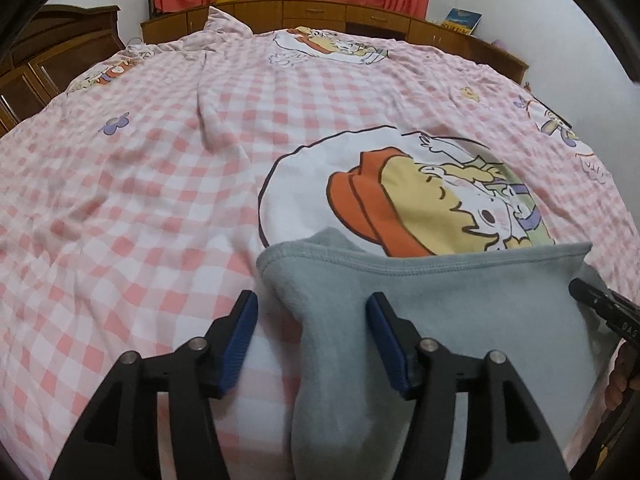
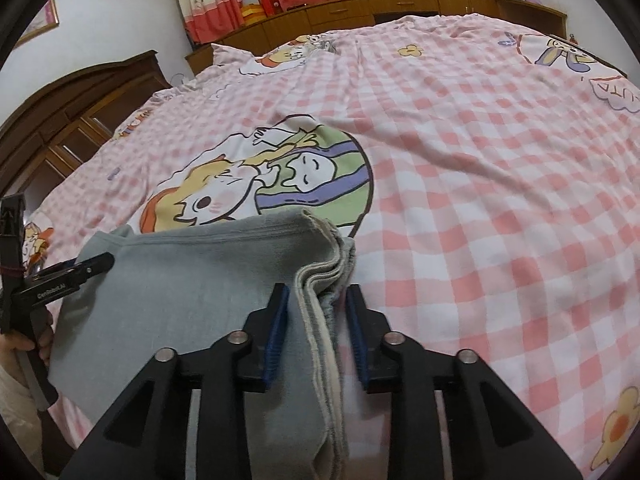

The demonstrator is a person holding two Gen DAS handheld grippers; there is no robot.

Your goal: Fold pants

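1. Left wrist view. The pants (image 1: 420, 320), grey and already doubled into a thick pad, lie on the bed (image 1: 140, 200) at its near edge, over the lower part of the cartoon print (image 1: 400, 192). Your left hand-held gripper (image 1: 313, 316) is spread wide, its fingers straddling the left corner of the pad without pinching it; one blue pad (image 1: 240, 344) sits over bare quilt, the other over grey cloth. The right hand-held gripper (image 1: 600, 312) shows at the far right margin, beside the pad's other end.

2. Right wrist view. Your right hand-held gripper (image 2: 316, 320) is also spread, its fingers on either side of the stacked layer edges and gathered waistband (image 2: 340, 256), apart from the cloth. The left hand-held gripper (image 2: 76, 270) lies against the pad's opposite end.

3. Step in hand (judgement). The folding looks nearly finished; you appear to be at the release or final squaring of the bundle. A further fold would call for closing on both ends through all layers.

4. Edges and room. The far hem (image 1: 400, 258) runs straight; the layer edges on the right are slightly fanned. Open quilt extends ahead and to both sides; the wooden cabinets (image 2: 400, 8) stand well apart.
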